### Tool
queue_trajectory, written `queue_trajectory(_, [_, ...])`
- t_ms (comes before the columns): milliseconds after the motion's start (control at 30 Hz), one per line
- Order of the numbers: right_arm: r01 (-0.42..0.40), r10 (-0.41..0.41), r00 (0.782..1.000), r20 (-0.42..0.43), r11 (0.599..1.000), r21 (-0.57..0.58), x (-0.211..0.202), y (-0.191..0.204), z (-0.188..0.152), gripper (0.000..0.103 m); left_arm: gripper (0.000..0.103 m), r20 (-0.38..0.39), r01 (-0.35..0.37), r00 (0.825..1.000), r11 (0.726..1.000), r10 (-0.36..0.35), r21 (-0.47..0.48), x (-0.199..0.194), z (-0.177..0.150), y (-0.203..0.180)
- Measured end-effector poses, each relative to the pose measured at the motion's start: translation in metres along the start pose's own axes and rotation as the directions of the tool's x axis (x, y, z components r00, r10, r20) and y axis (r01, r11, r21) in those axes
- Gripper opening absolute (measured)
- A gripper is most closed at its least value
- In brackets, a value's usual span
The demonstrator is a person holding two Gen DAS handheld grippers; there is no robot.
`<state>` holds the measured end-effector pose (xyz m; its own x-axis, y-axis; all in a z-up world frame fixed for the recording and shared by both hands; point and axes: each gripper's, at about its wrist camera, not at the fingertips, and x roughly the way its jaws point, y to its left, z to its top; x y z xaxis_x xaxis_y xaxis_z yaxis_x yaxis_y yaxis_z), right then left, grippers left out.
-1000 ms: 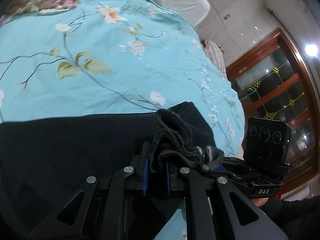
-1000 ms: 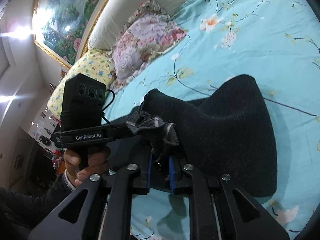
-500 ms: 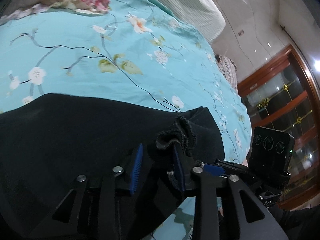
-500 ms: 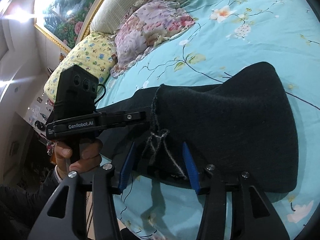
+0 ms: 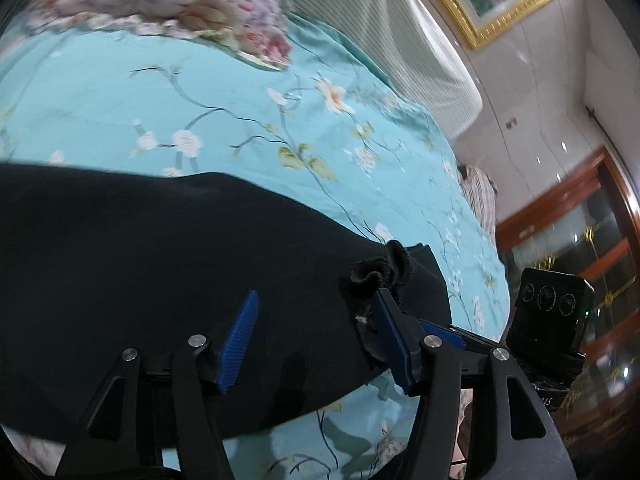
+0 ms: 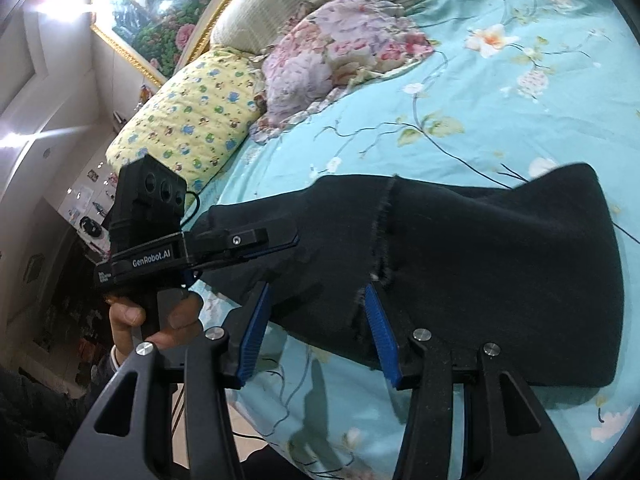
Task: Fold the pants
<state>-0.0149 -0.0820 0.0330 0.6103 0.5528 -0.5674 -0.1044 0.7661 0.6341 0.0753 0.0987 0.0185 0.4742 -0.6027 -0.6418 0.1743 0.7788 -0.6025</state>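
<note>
Here the black, matte fabric pants (image 6: 500, 264) lie folded flat near the front edge of a bed covered by a smooth turquoise sheet with a printed blossom-and-branch pattern (image 6: 500, 120). From left to right along the head of the bed sit a plump yellow cartoon-print pillow (image 6: 192, 120), then a ruffled pink floral pillow (image 6: 344, 56). The left gripper (image 5: 316, 340), black with ribbed blue pads (image 5: 238, 344), stands wide apart over the cloth, a curled frayed hem (image 5: 380, 272) bunched just beside its right pad. The right gripper (image 6: 316, 332) is likewise spread wide, both fingers over the pants' near edge, gripping nothing; a raw fringed seam (image 6: 384, 232) runs across the cloth ahead of it.
</note>
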Motion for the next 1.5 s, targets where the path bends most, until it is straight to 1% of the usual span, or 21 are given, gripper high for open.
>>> queue_trajectory(67, [-0.006, 0.006, 1.000, -0.004, 1.000, -0.010, 0.002, 0.004, 0.002, 0.050, 0.063, 0.017, -0.012, 1.000, 1.000, 0.013, -0.027, -0.008, -0.004, 0.006])
queue_trajectory(167, [-0.016, 0.015, 1.000, -0.016, 1.000, -0.027, 0.007, 0.010, 0.004, 0.050, 0.063, 0.055, -0.051, 0.997, 0.997, 0.054, -0.060, -0.023, -0.012, 0.014])
queue_trajectory(200, [-0.018, 0.017, 1.000, -0.022, 0.999, -0.036, 0.010, 0.013, 0.006, 0.050, 0.064, 0.065, -0.058, 0.996, 0.996, 0.062, -0.069, -0.028, -0.014, 0.016])
queue_trajectory(333, [-0.033, 0.031, 0.999, -0.031, 0.997, -0.063, 0.017, 0.023, 0.010, 0.050, 0.066, 0.105, -0.068, 0.991, 0.989, 0.082, -0.128, -0.047, -0.025, 0.029])
queue_trajectory(467, [-0.050, 0.045, 0.997, -0.056, 0.994, -0.093, 0.029, 0.034, 0.015, 0.050, 0.066, 0.137, -0.105, 0.982, 0.976, 0.133, -0.191, -0.068, -0.037, 0.046])
queue_trajectory(533, [-0.057, 0.049, 0.996, -0.072, 0.992, -0.110, 0.036, 0.040, 0.017, 0.050, 0.066, 0.154, -0.104, 0.978, 0.971, 0.140, -0.217, -0.079, -0.043, 0.052])
queue_trajectory(667, [-0.073, 0.059, 0.993, -0.098, 0.987, -0.142, 0.050, 0.054, 0.022, 0.050, 0.067, 0.194, -0.128, 0.964, 0.957, 0.182, -0.260, -0.107, -0.056, 0.065])
queue_trajectory(800, [-0.091, 0.070, 0.990, -0.121, 0.979, -0.180, 0.063, 0.069, 0.028, 0.050, 0.072, 0.227, -0.166, 0.944, 0.938, 0.241, -0.303, -0.132, -0.065, 0.080])
queue_trajectory(1067, [-0.112, 0.074, 0.983, -0.169, 0.968, -0.226, 0.090, 0.091, 0.039, 0.050, 0.079, 0.270, -0.166, 0.917, 0.897, 0.293, -0.411, -0.167, -0.082, 0.119])
queue_trajectory(1133, [-0.119, 0.074, 0.979, -0.187, 0.963, -0.242, 0.098, 0.097, 0.041, 0.050, 0.081, 0.269, -0.161, 0.916, 0.887, 0.298, -0.433, -0.168, -0.083, 0.127])
queue_trajectory(1300, [-0.133, 0.071, 0.974, -0.215, 0.947, -0.293, 0.117, 0.114, 0.051, 0.050, 0.081, 0.280, -0.156, 0.904, 0.861, 0.322, -0.485, -0.171, -0.082, 0.145])
queue_trajectory(1500, [-0.145, 0.062, 0.968, -0.245, 0.931, -0.336, 0.146, 0.130, 0.071, 0.050, 0.081, 0.287, -0.140, 0.901, 0.845, 0.325, -0.516, -0.169, -0.071, 0.160])
